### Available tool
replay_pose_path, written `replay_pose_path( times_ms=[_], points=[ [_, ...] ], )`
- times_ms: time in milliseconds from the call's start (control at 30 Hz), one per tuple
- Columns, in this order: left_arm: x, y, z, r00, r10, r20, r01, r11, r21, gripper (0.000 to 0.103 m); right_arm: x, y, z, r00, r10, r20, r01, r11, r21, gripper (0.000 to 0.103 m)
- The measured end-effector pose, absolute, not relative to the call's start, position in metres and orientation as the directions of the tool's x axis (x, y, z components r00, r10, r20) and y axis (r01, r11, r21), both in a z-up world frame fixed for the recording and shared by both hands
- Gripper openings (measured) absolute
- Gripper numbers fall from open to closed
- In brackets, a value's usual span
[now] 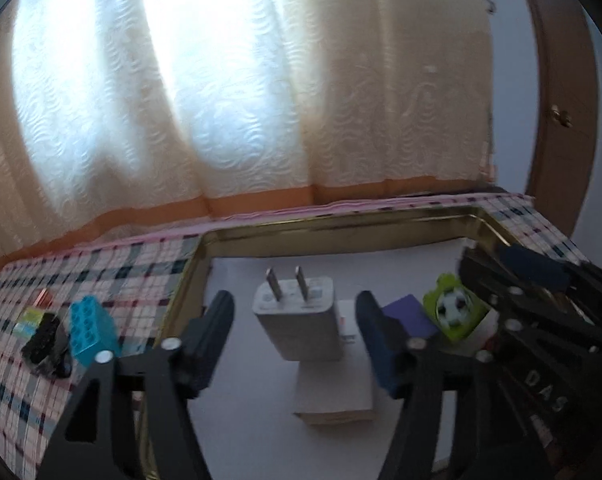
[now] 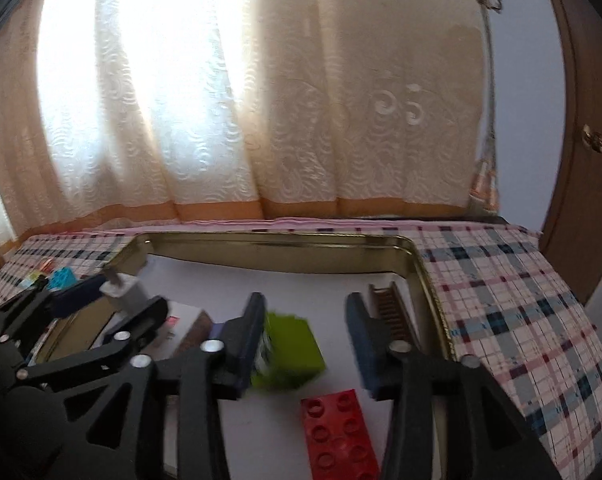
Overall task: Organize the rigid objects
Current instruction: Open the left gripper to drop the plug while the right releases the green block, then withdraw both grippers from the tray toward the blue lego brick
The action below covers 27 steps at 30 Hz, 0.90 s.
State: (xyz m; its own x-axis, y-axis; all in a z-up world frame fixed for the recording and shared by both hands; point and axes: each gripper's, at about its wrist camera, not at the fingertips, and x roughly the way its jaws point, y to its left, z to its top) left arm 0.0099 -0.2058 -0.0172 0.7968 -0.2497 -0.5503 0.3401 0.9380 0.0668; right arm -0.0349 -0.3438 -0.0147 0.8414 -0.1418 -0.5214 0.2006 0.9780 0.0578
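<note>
A gold-rimmed tray (image 1: 341, 232) on a checked desk holds a white charger (image 1: 301, 320) between the spread left tool (image 1: 295, 340), and a blurred green block (image 2: 291, 354), apparently loose, between the spread right tool (image 2: 305, 344)

A room in a home: a patterned cream curtain (image 1: 229, 92) over a bright window, a wooden door (image 2: 581, 152) with a brass knob (image 2: 593, 140), a table under plaid cloth (image 2: 513, 300).
</note>
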Motion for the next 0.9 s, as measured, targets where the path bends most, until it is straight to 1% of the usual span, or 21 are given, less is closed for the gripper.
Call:
replay_pose_path(
  times_ms=[33,67,100,133,167,200,267,333,433,533,633,700,800,833,867,900],
  points=[
    [0.011,-0.202,-0.017,0.799,-0.245,-0.549,0.326,0.944,0.053,0.075,-0.036,-0.348,-0.015,0.841,-0.147,-0.522,0.216,0.974,0.074,0.060],
    [0.011,-0.198,-0.016,0.803,-0.242,-0.545,0.312,0.949,0.038,0.083,-0.037,-0.351,-0.015,0.842,-0.150,-0.519,0.228,0.969,0.090,0.069],
    [0.011,-0.194,-0.015,0.810,-0.237,-0.537,0.295,0.955,0.025,0.088,-0.039,-0.355,-0.014,0.845,-0.152,-0.513,0.240,0.965,0.110,0.074],
    [0.010,-0.190,-0.014,0.819,-0.230,-0.525,0.280,0.960,0.016,0.100,-0.042,-0.360,-0.014,0.854,-0.147,-0.498,0.250,0.957,0.146,0.076],
    [0.008,-0.186,-0.011,0.831,-0.229,-0.507,0.270,0.963,0.008,0.103,-0.045,-0.364,-0.013,0.864,-0.141,-0.483,0.253,0.951,0.176,0.078],
    [0.006,-0.183,-0.009,0.839,-0.230,-0.493,0.266,0.964,0.004,0.103,-0.049,-0.368,-0.012,0.876,-0.129,-0.465,0.252,0.945,0.211,0.082],
    [0.004,-0.182,-0.006,0.845,-0.232,-0.482,0.269,0.963,0.008,0.103,-0.050,-0.372,-0.011,0.888,-0.116,-0.445,0.247,0.936,0.250,0.085],
    [0.002,-0.182,-0.005,0.848,-0.228,-0.479,0.272,0.962,0.024,0.103,-0.052,-0.373,-0.010,0.896,-0.111,-0.429,0.242,0.933,0.265,0.085],
    [0.000,-0.182,-0.005,0.849,-0.225,-0.479,0.274,0.961,0.034,0.103,-0.055,-0.371,-0.006,0.907,-0.126,-0.403,0.242,0.938,0.250,0.086],
    [0.001,-0.179,-0.004,0.850,-0.215,-0.482,0.266,0.963,0.039,0.103,-0.063,-0.369,0.000,0.924,-0.158,-0.348,0.249,0.940,0.234,0.086],
    [0.003,-0.174,-0.004,0.849,-0.211,-0.484,0.256,0.966,0.027,0.103,-0.078,-0.365,0.010,0.945,-0.214,-0.246,0.265,0.943,0.199,0.087],
    [0.003,-0.171,-0.004,0.850,-0.208,-0.484,0.250,0.968,0.023,0.103,-0.088,-0.361,0.015,0.949,-0.260,-0.179,0.290,0.942,0.169,0.093],
    [0.002,-0.166,-0.002,0.859,-0.195,-0.474,0.234,0.972,0.024,0.103,-0.111,-0.351,0.019,0.942,-0.335,-0.021,0.334,0.931,0.150,0.095],
    [0.002,-0.166,-0.001,0.861,-0.193,-0.471,0.231,0.973,0.024,0.103,-0.117,-0.347,0.019,0.937,-0.348,0.012,0.342,0.927,0.150,0.097],
    [0.002,-0.165,-0.001,0.863,-0.190,-0.467,0.228,0.973,0.024,0.103,-0.119,-0.345,0.020,0.933,-0.359,0.027,0.351,0.925,0.147,0.100],
    [0.002,-0.163,-0.001,0.865,-0.186,-0.466,0.224,0.974,0.026,0.103,-0.120,-0.343,0.021,0.930,-0.366,0.030,0.359,0.923,0.141,0.100]
  ],
)
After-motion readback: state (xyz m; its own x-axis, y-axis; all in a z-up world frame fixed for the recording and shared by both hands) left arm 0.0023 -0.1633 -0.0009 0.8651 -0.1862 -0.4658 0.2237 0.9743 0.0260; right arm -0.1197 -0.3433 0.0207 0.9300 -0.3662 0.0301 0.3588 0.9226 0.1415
